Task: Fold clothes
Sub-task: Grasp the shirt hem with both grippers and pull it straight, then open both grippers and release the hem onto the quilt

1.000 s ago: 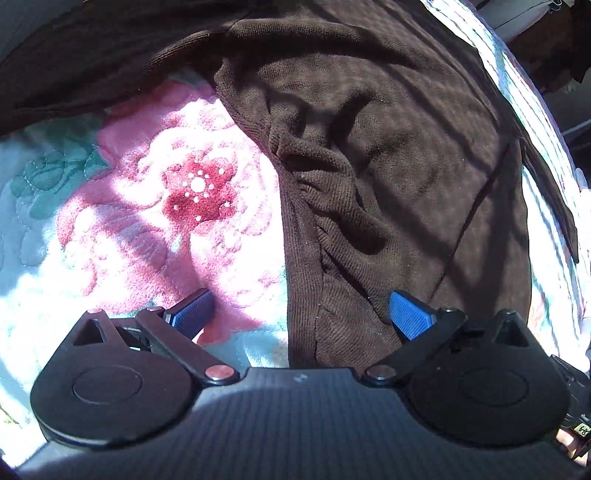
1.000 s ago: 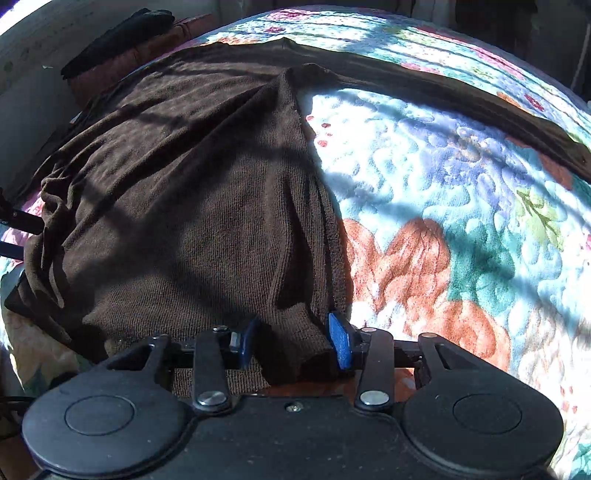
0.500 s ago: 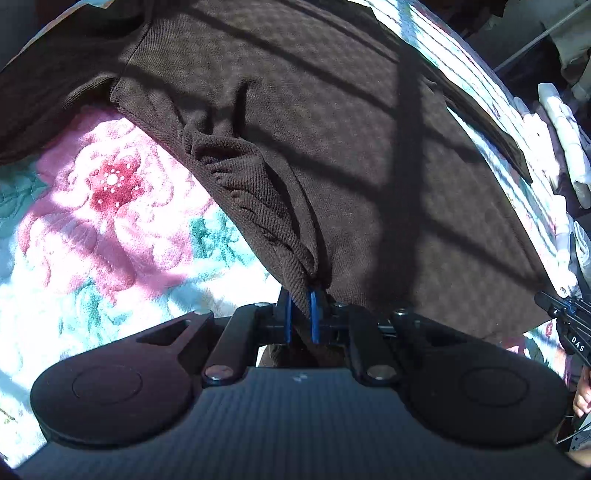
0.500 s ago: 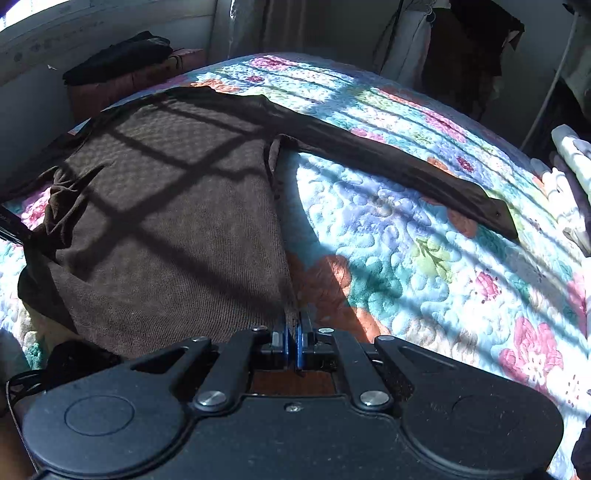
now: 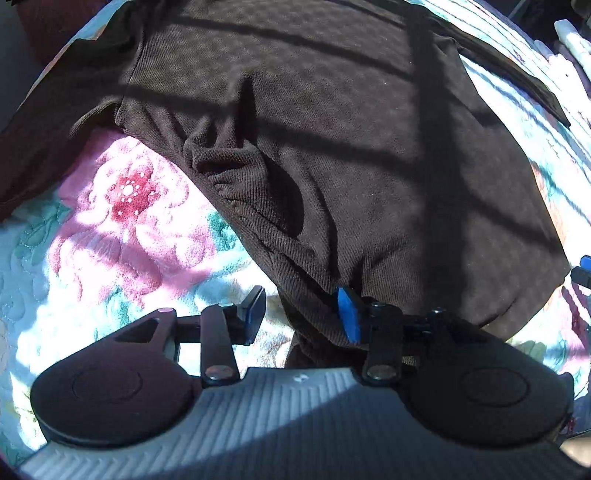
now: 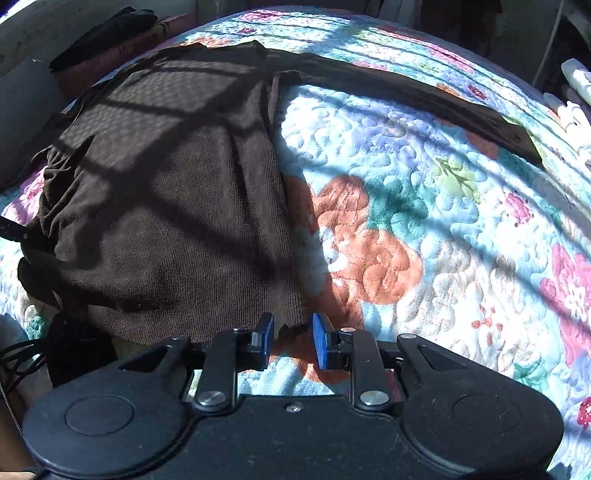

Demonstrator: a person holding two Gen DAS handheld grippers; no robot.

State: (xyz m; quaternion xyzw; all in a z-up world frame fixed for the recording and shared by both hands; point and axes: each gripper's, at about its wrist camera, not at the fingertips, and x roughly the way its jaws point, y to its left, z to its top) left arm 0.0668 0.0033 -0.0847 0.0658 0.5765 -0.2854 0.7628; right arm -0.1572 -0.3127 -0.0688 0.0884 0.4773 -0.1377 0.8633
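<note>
sweater [image 5: 351,155]: flat on bed quilt [image 6: 424,229], sleeves out
left hand-held gripper [image 5: 301,319]: released
right hand-held gripper [image 6: 293,341]: released
tip: regrip hem corners evenly

Right gripper [image 6: 293,341] sits low over the bed, jaws parted, nothing between the blue pads [image 6: 320,341], just quilt showing in the gap. Brown sweater [image 6: 166,206] lies spread flat on the floral quilt [image 6: 424,229], its hem corner just ahead of the fingertips, apart from them. One sleeve [image 6: 424,99] stretched out to the right across the quilt. Left edge of the sweater is bunched. Window-bar shadows across everything. Dark clothes [image 6: 103,33] piled on a ledge at far left.
</note>
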